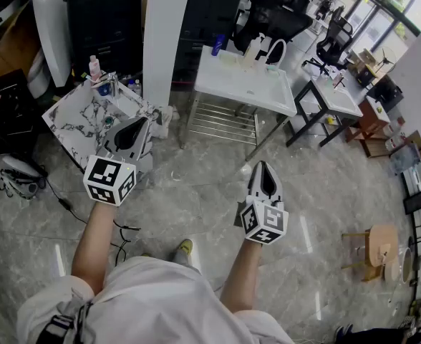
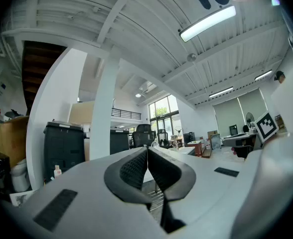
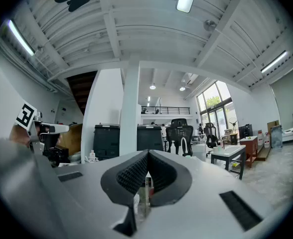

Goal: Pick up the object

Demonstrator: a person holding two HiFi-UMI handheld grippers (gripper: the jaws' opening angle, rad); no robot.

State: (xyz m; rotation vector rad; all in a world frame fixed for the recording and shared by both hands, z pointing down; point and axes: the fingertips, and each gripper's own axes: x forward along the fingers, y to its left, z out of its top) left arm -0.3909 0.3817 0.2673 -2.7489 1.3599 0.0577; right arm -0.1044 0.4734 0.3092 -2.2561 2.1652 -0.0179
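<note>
Black cabinets (image 1: 103,13), far left background, beside a white column (image 1: 164,34); marble tabletop (image 1: 74,117), lower left of the column, carrying a pink-capped bottle (image 1: 94,67) and a few small items too small to identify; left tongs (image 1: 133,129) (image 2: 147,151), held in the air over the near corner of that marble tabletop, ribbed black pads pressed together at the tip, nothing between them, marker cube (image 1: 110,180) at the rear towards the person's forearm; grey polished floor (image 1: 196,185), beneath both arms; white tabletop (image 1: 239,84), centre, beyond the tongs, bearing a blue bottle (image 1: 217,45) and pale containers at its far edge; black office chair (image 1: 275,13), behind that tabletop; right tongs (image 1: 265,172) (image 3: 147,156), held over the floor and well short of the white tabletop, pads likewise shut together on nothing; second white tabletop (image 1: 336,95), right of centre; wooden stool (image 1: 379,242), far right; which item is the object to be picked up cannot be told, and neither pair of tongs touches any item
</note>
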